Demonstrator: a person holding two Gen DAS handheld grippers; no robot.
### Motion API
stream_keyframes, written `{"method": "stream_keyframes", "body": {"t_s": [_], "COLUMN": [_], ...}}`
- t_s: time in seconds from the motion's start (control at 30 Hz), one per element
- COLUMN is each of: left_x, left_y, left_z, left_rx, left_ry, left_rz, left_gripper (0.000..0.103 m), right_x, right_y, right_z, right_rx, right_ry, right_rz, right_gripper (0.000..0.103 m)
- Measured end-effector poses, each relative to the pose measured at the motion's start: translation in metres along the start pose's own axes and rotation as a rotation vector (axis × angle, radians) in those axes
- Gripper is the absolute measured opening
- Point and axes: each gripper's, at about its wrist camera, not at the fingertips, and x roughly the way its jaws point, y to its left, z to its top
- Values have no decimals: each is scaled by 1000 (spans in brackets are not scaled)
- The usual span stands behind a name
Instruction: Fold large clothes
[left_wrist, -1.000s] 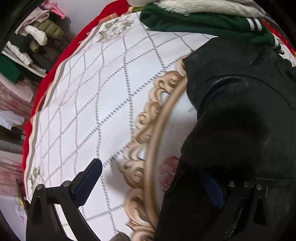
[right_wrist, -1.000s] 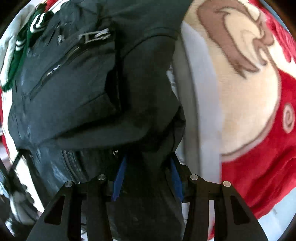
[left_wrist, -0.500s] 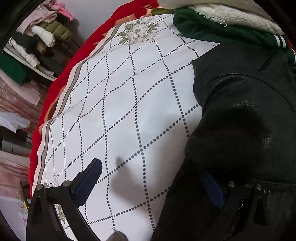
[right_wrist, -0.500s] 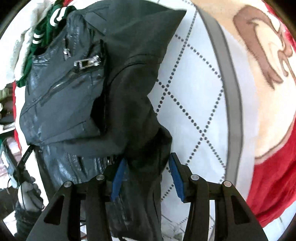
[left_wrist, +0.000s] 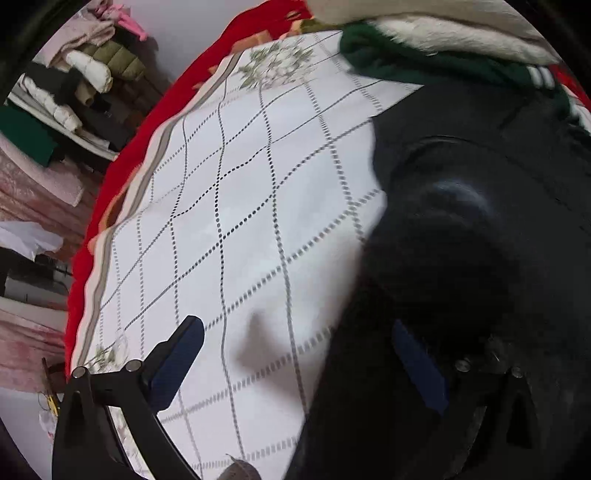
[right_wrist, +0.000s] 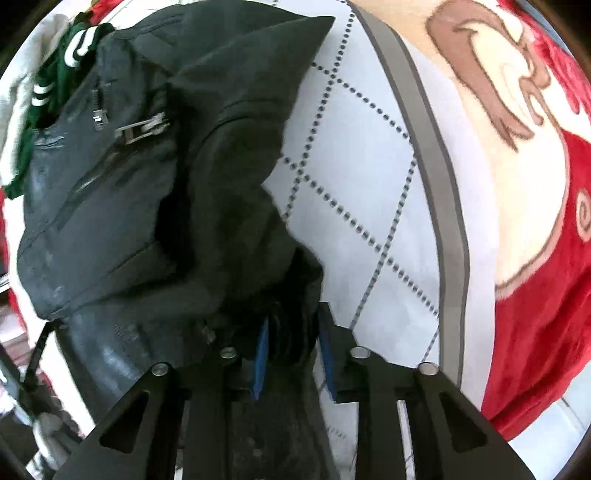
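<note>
The right claw is pinching a bunched wad of black fabric, its two blue pads drawn close with the cloth squeezed between them. That fabric belongs to the black jacket, a leather-look piece with zips and a metal buckle, which spreads up and away from the claw across the white dotted-diamond cloth covering the worktop.

The left claw is spread wide. One blue pad hangs free over the white cloth and the other lies against the jacket's dark edge, so it grips nothing that I can see.

By my reckoning the fold is partway. A panel of the jacket already lies doubled over the body in the right wrist view, but the lower part near the claw is rumpled and unsquared, so at least one more fold and some smoothing appear to be left.

Both claws sit low and reach forward along the jacket's near edge, the right one over the garment, the left one at its side. Beyond the jacket lies a green garment with white stripes, and a red blanket edges the cloth.
</note>
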Motion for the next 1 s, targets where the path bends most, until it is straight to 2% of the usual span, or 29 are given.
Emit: {"method": "stream_keyframes", "body": {"t_s": [0.13,0.23,0.3,0.43,0.5,0.6,0.63,0.67,0.73,0.83,0.9,1.0], "left_x": [-11,17,20,23,28,37,37,32,18,-23,-46,-42], "left_y": [-18,-34,-34,-34,-26,-7,-5,-3,3,16,22,13], "left_z": [-21,-32,-31,-28,-29,-28,-26,-24,-19,0,24,62], "left_rx": [64,76,40,59,20,-64,-60,-44,-39,-43,-61,-68], "left_ry": [-7,88,58,24,9,52,64,83,70,-30,-112,-168], "left_rz": [-43,-34,-57,-102,-169,-293,-304,-279,-224,-182,-132,-68], "left_gripper": [103,103,103,103,103,103,103,103,103,103,103,103], "right_x": [-11,-12,-7,2,5,4,-1,-9,-23,-47,-62,-65], "right_y": [-8,-5,2,14,28,34,27,18,12,20,31,51], "right_z": [-16,-27,-34,-44,-42,-41,-36,-37,-34,-27,-20,-5], "right_rx": [14,24,44,65,77,127,151,181,229,221,186,130], "right_ry": [22,14,2,-28,-33,-41,-42,-48,-81,-138,-188,-227], "right_rz": [41,56,73,41,27,7,14,25,32,24,22,41], "right_gripper": [33,40,45,51,52,52,52,52,52,52,52,52]}}
